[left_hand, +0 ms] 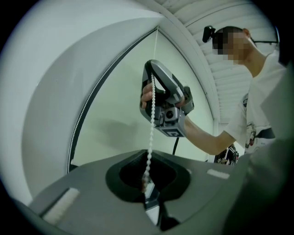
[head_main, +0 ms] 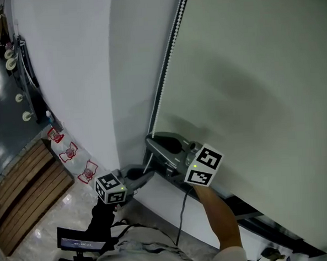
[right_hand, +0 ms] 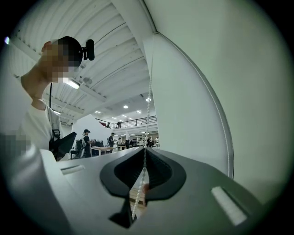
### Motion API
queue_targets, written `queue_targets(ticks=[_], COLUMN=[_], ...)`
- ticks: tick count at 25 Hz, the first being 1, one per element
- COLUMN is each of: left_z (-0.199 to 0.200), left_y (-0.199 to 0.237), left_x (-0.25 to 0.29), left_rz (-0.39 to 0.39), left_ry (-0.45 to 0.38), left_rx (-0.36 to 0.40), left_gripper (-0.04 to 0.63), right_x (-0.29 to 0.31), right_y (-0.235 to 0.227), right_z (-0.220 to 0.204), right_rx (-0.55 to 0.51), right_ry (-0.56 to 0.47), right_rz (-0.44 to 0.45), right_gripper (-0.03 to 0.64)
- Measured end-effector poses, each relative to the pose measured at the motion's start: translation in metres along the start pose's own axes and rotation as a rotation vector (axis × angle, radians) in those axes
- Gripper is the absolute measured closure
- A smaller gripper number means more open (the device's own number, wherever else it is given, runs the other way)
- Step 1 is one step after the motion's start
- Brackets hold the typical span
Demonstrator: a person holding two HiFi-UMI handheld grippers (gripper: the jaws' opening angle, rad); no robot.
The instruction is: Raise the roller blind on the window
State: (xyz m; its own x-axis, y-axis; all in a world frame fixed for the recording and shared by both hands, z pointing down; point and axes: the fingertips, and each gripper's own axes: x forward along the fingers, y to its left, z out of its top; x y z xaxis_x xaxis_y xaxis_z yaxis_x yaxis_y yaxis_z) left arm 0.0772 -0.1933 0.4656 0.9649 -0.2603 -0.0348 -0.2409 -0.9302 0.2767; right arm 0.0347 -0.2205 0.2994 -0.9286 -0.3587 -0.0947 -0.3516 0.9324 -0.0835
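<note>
White wall and wooden floor (head_main: pixel 29 185) frame the window. Nearest, my left tool (left_hand: pixel 148 193) is clamped tight on the bead chain (left_hand: pixel 150 124). Above it, my right tool (right_hand: pixel 138 197) pinches the chain too. Beyond, the roller blind (head_main: pixel 249 83) looks still down, so most hauling remains. Only the right gripper view shows the lit hall behind.

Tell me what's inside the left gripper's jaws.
The bead chain runs down into the left gripper, whose jaws are shut on it. Its lower end past the jaws is covered.
</note>
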Motion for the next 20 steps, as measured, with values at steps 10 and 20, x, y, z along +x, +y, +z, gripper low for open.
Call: queue_targets(ticks=[10,20], left_z=[0.005,0.001], left_y=[0.002,0.004], left_x=[-0.002,-0.004], left_rz=[0.007,0.009], left_ry=[-0.018,-0.027], left_rx=[-0.001,-0.010], left_gripper=[0.597,0.597], right_x=[-0.001,-0.009], right_y=[0.001,-0.001], right_z=[-0.073,-0.085], right_rx=[0.061,0.076], right_ry=[0.131,0.123], right_rz=[-0.017,-0.008], right_gripper=[0.604,0.595])
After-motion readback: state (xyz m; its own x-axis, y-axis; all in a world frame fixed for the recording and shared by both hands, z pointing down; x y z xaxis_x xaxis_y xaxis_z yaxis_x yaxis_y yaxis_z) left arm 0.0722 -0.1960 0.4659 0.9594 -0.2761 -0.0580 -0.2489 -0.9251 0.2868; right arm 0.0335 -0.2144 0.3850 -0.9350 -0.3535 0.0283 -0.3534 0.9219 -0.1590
